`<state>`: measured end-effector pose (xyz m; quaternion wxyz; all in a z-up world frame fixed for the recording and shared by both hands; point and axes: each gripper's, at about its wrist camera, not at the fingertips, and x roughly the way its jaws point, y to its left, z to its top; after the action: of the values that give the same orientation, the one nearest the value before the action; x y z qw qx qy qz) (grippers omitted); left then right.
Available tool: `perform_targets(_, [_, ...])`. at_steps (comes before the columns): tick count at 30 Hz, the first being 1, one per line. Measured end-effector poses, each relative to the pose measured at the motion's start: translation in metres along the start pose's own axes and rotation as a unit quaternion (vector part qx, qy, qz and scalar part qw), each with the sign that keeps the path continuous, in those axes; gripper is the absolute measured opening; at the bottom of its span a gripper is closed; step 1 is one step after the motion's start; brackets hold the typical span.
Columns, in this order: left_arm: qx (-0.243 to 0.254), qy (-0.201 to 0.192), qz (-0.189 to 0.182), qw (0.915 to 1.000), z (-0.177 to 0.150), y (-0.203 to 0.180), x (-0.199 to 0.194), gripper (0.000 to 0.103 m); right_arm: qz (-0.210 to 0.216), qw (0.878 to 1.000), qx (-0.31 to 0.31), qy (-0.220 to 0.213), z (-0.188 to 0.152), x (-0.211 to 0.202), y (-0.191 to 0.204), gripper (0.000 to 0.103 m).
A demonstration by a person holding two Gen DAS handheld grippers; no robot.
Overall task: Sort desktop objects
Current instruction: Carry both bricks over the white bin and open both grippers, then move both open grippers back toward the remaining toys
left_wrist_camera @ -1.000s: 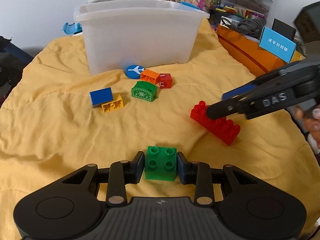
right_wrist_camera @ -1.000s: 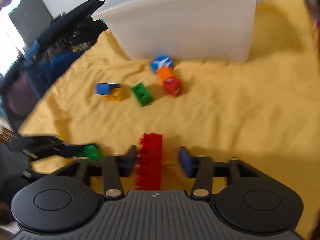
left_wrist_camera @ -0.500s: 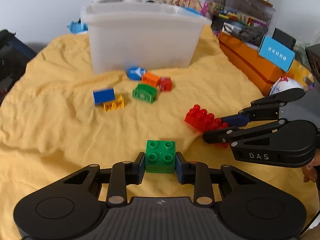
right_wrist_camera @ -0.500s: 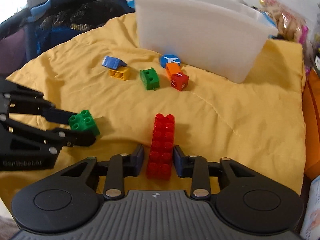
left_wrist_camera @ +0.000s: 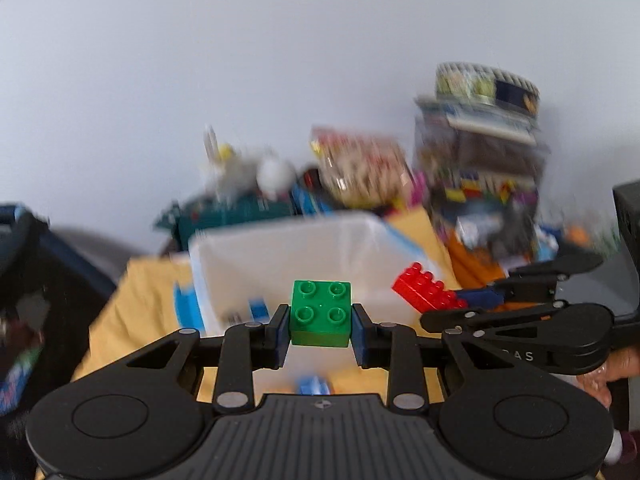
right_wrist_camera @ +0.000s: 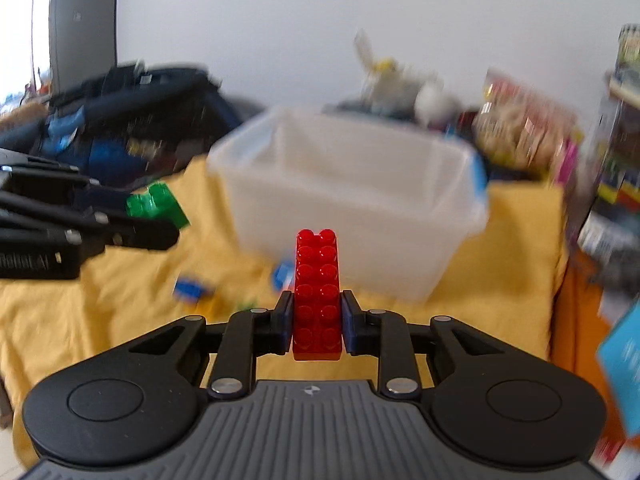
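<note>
Yellow cloth (right_wrist_camera: pixel 120 312): a rumpled sheet covers the whole work surface. Several small bricks lie on it in front of the bin, blurred. A dropped brick could roll into a fold and be hard to regrip.

White bin (right_wrist_camera: pixel 352 200): an open, translucent plastic tub standing on the cloth, ahead of both grippers. It looks like the sorting target. A release too short of its front wall would bounce a brick off the rim.

Right gripper (right_wrist_camera: pixel 316 326): clamped on the long red brick, pads on its two narrow sides near the rear end.

Left gripper (left_wrist_camera: pixel 320 326): clamped on the green brick, pads on opposite sides. The two tools sit close side by side, so they could knock together over the bin.

Long red brick (right_wrist_camera: pixel 318 292): held above the cloth, studs up, most of its length reaching forward past the pads. That overhang could make it pivot or slip.

Green brick (left_wrist_camera: pixel 321 314): a square four-stud piece, held level in front of the bin. The grip looks secure; the main risk is letting go early.
</note>
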<state>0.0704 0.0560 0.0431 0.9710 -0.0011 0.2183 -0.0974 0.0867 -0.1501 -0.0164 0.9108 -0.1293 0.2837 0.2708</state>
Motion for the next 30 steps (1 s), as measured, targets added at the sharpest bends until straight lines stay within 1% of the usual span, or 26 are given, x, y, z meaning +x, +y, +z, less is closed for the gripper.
perform_targets(3, [-0.007,-0.024,0.015,0.9996,0.028,0.012,0.016,0.034,-0.01,0.999,0.018,-0.034,0.034,0.005,-0.016,0.027])
perform_targets(6, [-0.018,-0.026,0.038,0.9988,0.043,0.023,0.046,0.034,-0.032,0.998,0.019,-0.058,0.063,0.018,-0.025,0.027])
perform_targets(7, [-0.022,-0.022,0.051,0.9982,0.045,0.025,0.058,0.034,-0.036,0.997,0.026,-0.062,0.073,0.025,-0.029,0.027])
perform_targets(9, [-0.03,-0.003,0.064,0.9975,0.046,0.032,0.083,0.034,-0.039,0.995,0.059,-0.065,0.084,0.041,-0.038,0.027])
perform_targets(11, [-0.018,0.016,0.085,0.9961,0.043,0.032,0.105,0.034,-0.043,0.992,0.102,-0.061,0.09,0.06,-0.045,0.027])
perform_targets(13, [-0.006,0.045,0.094,0.9946,0.038,0.032,0.122,0.035,-0.054,0.991,0.11,-0.044,0.092,0.079,-0.042,0.027])
perform_targets(14, [-0.006,0.06,0.096,0.9936,0.035,0.033,0.129,0.038,-0.055,0.992,0.109,-0.038,0.092,0.086,-0.042,0.027])
perform_targets(15, [-0.007,0.065,0.095,0.9933,0.033,0.033,0.129,0.042,-0.06,0.993,0.102,-0.03,0.091,0.093,-0.039,0.027])
perform_targets(16, [-0.005,0.062,0.097,0.9933,0.031,0.033,0.125,0.053,-0.067,0.993,0.092,-0.024,0.09,0.098,-0.036,0.03])
perform_targets(17, [0.003,0.049,0.101,0.9937,0.028,0.03,0.115,0.064,-0.073,0.994,0.084,-0.02,0.089,0.101,-0.035,0.036])
perform_targets(18, [0.012,0.033,0.102,0.9941,0.024,0.027,0.104,0.067,-0.075,0.994,0.079,-0.016,0.086,0.101,-0.034,0.051])
perform_targets(19, [0.02,0.015,0.104,0.9942,0.021,0.025,0.092,0.071,-0.072,0.994,0.079,-0.02,0.083,0.098,-0.033,0.056])
perform_targets(21, [0.021,-0.013,0.099,0.9948,0.013,0.019,0.064,0.073,-0.067,0.994,0.074,-0.04,0.075,0.083,-0.028,0.056])
perform_targets(22, [0.021,-0.025,0.085,0.9959,0.006,0.016,0.048,0.073,-0.071,0.994,0.067,-0.048,0.072,0.076,-0.024,0.056])
perform_targets(23, [0.02,-0.032,0.076,0.9964,0.003,0.014,0.037,0.075,-0.075,0.994,0.063,-0.056,0.069,0.069,-0.021,0.056])
perform_targets(25, [0.021,-0.038,0.073,0.9964,-0.015,0.006,0.013,0.079,-0.075,0.993,0.057,-0.069,0.059,0.053,-0.015,0.062])
perform_targets(26, [0.023,-0.034,0.072,0.9965,-0.023,0.003,0.007,0.079,-0.069,0.994,0.056,-0.07,0.052,0.047,-0.012,0.063])
perform_targets(28, [0.018,-0.014,0.07,0.9973,-0.042,-0.002,0.0,0.079,-0.058,0.995,0.058,-0.061,0.036,0.04,-0.007,0.065])
perform_targets(30, [0.009,0.013,0.052,0.9985,-0.064,-0.006,0.001,0.079,-0.055,0.996,0.054,-0.04,0.019,0.04,-0.002,0.065])
